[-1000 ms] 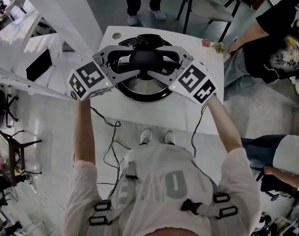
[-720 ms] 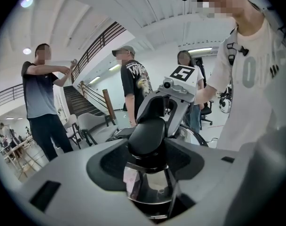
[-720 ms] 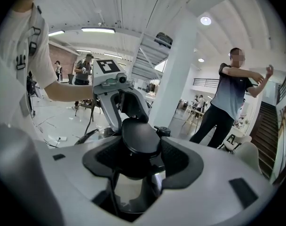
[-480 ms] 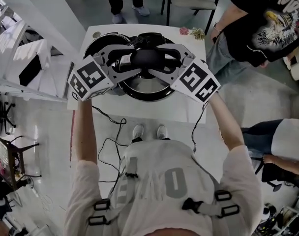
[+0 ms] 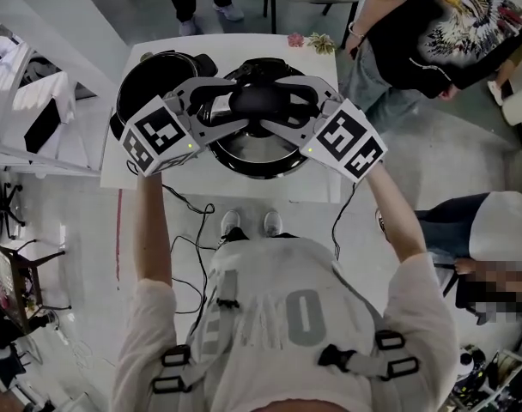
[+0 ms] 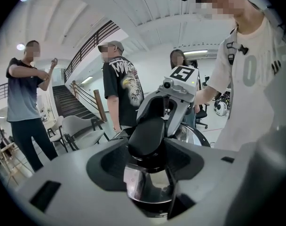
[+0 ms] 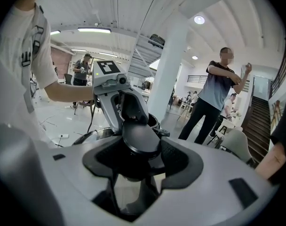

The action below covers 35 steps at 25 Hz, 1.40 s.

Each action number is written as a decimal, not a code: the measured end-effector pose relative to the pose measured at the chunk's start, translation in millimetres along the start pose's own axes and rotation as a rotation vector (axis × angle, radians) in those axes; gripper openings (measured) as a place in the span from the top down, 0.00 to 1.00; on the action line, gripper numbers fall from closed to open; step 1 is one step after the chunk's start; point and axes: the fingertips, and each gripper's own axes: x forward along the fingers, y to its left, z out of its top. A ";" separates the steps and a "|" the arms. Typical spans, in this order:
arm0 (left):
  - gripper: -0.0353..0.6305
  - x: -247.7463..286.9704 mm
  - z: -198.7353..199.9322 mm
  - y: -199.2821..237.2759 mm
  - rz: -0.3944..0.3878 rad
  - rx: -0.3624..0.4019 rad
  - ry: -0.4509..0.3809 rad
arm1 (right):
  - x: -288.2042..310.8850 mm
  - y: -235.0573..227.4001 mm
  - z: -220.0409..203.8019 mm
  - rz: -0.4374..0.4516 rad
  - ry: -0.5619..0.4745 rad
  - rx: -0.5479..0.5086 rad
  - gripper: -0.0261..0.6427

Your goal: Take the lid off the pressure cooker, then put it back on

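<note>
We see the open pot (image 5: 154, 75) of the pressure cooker standing on the white table (image 5: 244, 187), and we place everything else by it. The lid (image 5: 259, 148), shiny with a dark rim, is off the pot and sits just to the pot's right, over the table. We cannot tell whether the lid's rim touches the tabletop. Both grippers meet over it on the black handle (image 5: 261, 99) at the lid's middle. The left gripper (image 5: 231, 106) reaches in from the pot's side and partly covers the pot's near rim. Its jaws stand half apart and are pressed onto the handle from both sides. The right gripper (image 5: 288, 103) comes from the side away from the pot, with its jaws likewise half apart and clamped on the same handle. Each gripper view shows the handle filling the gap between its own jaws, with the other gripper facing it. Beyond the pot, at the table's far right corner, lies a small flower sprig (image 5: 312, 41). Farther right of the pot, off the table, stands a person in a black printed T-shirt (image 5: 441, 24).
</note>
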 end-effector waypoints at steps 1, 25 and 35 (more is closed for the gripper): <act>0.59 -0.7 0.1 0.8 -0.005 0.000 0.000 | 0.6 -0.3 0.8 -0.002 0.004 0.007 0.56; 0.60 30.9 -90.8 3.7 -0.111 -0.161 0.106 | 64.3 12.7 -70.5 0.101 0.112 0.179 0.57; 0.65 53.5 -131.9 -9.4 -0.142 -0.181 0.168 | 89.1 25.6 -114.5 0.136 0.164 0.215 0.57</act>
